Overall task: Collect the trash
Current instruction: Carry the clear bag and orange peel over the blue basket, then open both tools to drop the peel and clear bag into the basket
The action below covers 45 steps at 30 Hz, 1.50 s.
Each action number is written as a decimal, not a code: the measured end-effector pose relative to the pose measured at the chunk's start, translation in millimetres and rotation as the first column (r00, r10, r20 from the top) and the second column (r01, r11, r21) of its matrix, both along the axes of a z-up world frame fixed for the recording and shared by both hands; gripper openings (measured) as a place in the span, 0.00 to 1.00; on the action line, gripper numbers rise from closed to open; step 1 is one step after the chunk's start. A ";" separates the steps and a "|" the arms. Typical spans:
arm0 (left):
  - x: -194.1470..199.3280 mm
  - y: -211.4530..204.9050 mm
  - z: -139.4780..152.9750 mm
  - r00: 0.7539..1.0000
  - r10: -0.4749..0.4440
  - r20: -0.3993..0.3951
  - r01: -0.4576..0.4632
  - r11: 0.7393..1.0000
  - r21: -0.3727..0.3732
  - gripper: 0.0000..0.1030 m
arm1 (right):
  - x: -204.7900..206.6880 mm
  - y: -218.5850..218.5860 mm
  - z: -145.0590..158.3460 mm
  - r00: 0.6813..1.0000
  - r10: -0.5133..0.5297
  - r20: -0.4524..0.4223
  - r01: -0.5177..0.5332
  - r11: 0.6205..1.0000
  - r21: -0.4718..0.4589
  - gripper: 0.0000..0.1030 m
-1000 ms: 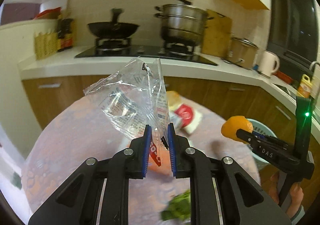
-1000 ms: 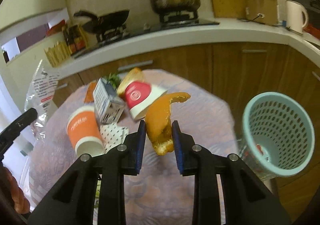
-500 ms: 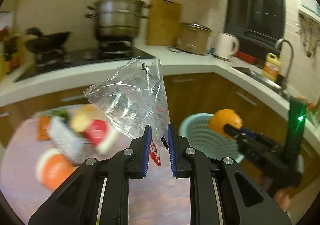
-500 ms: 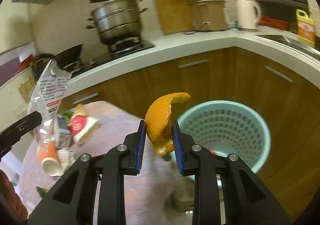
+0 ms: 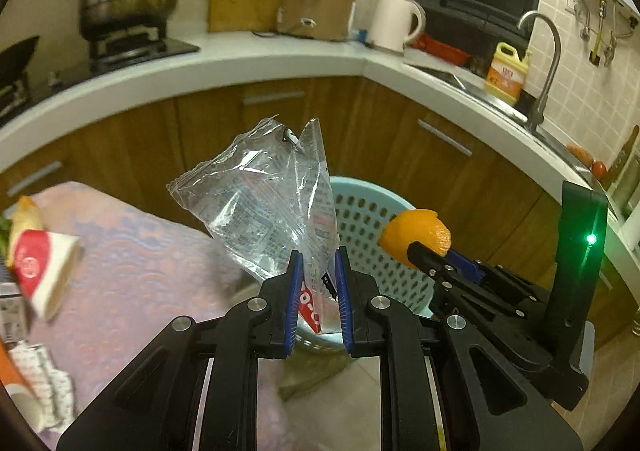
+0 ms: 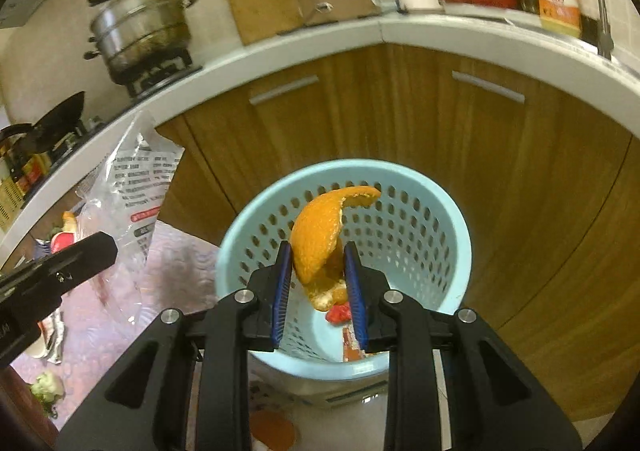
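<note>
Having swung from table (image 5: 132, 271) to basket (image 6: 448, 219), both tools loaded.

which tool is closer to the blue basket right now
Right. The right tool, clamped on the orange peel, is over the blue basket opening. The left tool, gripping the clear wrapper, sits beside it toward the table.
</note>
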State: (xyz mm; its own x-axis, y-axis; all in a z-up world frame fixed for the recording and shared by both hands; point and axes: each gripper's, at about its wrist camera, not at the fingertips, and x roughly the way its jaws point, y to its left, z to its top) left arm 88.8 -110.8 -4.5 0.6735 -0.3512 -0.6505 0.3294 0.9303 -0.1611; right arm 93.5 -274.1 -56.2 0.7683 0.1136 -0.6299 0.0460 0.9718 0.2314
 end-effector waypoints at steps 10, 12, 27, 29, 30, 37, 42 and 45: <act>38.1 -17.4 -29.9 0.993 -0.082 -0.081 0.079 0.996 -0.032 0.35 | 30.8 -6.0 -39.1 0.986 -0.005 -0.169 0.004 1.000 -0.005 0.31; 44.5 -20.0 -36.5 0.990 -0.092 -0.102 0.090 0.995 -0.031 0.40 | 35.1 -6.8 -44.9 0.980 0.000 -0.198 0.000 1.000 0.001 0.41; 58.5 -17.2 -50.2 0.981 -0.104 -0.163 0.097 0.994 -0.048 0.57 | 12.0 -34.7 -32.0 0.978 -0.104 -0.179 0.112 0.993 0.037 0.56; 60.1 -19.9 -51.9 0.981 -0.102 -0.167 0.098 0.995 -0.029 0.57 | 7.6 -39.7 -26.6 0.978 -0.122 -0.170 0.131 0.990 0.043 0.56; 59.9 -20.7 -52.8 0.980 -0.105 -0.170 0.103 0.994 -0.025 0.57 | 6.2 -41.7 -24.3 0.978 -0.126 -0.165 0.135 0.990 0.045 0.56; 61.0 -23.0 -51.6 0.981 -0.108 -0.162 0.106 0.994 -0.020 0.58 | -1.4 -46.6 -9.4 0.979 -0.157 -0.132 0.162 0.986 0.027 0.56; 44.5 -7.7 -36.6 0.990 -0.086 -0.114 0.083 0.996 -0.032 0.58 | -8.4 -41.5 6.0 0.985 -0.144 -0.096 0.146 0.989 0.020 0.56; 28.8 8.4 -19.5 0.996 -0.050 -0.069 0.047 0.998 -0.042 0.58 | -14.3 -29.1 17.7 0.991 -0.118 -0.067 0.119 0.993 0.016 0.56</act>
